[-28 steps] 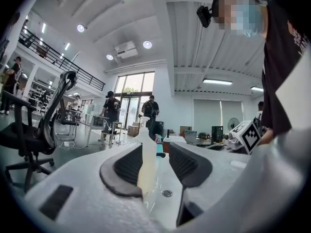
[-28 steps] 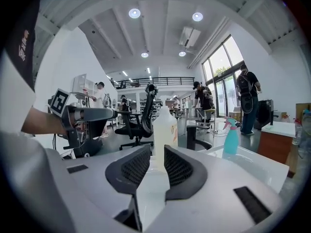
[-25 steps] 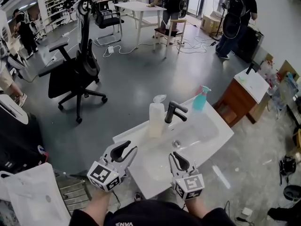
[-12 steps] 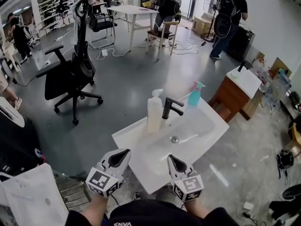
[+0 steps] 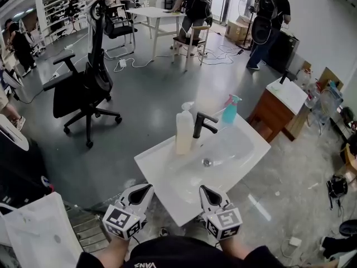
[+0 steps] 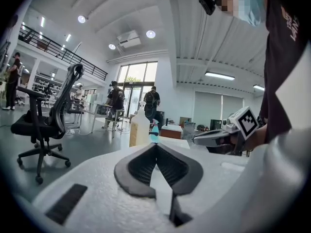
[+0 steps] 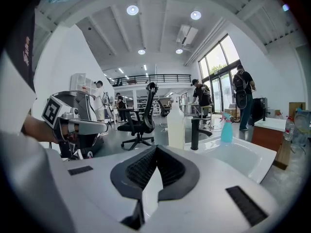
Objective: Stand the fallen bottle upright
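**White pump bottle [image 5: 184,132] is already standing, and both claws just closed on nothing**

Head view: a second ago both claws were gaping over the near edge of the sink [image 5: 162,169]. Now the left gripper [image 5: 146,187] and right gripper [image 5: 204,190] have backed off toward the person, pinched together and empty. The pump bottle stands upright on the sink's back rim, just beside the black faucet [image 5: 201,125]. The teal spray bottle [image 5: 229,110] is upright too, further right. Nothing's lying down, so I'd call the job done and this the retreat. The shirt print at the bottom edge looks like "VANS", partly cut off.

Left gripper view: the pads meet tip to tip with nothing between them. The pump bottle [image 6: 139,127] is well beyond them, and I can't read any label on it.

Right gripper view: same deal, jaws closed and holding nothing. Both bottles look plain from here. The only print is the square markers on the other gripper's cube.
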A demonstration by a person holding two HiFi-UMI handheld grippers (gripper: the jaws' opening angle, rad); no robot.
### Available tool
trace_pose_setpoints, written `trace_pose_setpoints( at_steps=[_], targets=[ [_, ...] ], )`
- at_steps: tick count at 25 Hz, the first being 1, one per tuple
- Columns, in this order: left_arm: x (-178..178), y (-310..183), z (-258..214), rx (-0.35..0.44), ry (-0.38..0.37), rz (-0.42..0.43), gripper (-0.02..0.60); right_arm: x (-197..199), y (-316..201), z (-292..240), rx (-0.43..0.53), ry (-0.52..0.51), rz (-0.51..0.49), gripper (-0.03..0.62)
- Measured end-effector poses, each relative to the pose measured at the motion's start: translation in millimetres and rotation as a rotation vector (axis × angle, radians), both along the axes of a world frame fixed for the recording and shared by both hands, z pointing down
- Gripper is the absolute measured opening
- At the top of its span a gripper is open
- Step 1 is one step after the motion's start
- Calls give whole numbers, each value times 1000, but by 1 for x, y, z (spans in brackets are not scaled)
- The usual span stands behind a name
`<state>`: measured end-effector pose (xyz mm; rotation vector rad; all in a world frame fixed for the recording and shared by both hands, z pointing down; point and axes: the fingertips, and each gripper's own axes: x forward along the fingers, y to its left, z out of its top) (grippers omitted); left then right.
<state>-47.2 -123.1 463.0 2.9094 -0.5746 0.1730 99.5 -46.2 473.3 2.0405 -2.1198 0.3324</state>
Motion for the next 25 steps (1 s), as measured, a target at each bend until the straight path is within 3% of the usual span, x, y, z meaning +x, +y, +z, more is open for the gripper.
trace_pose_setpoints(
  at_steps=[25],
  targets=[
    [-8,16,1,7,8,19,20,-18,9,2,13,-27,31,2]
  ],
)
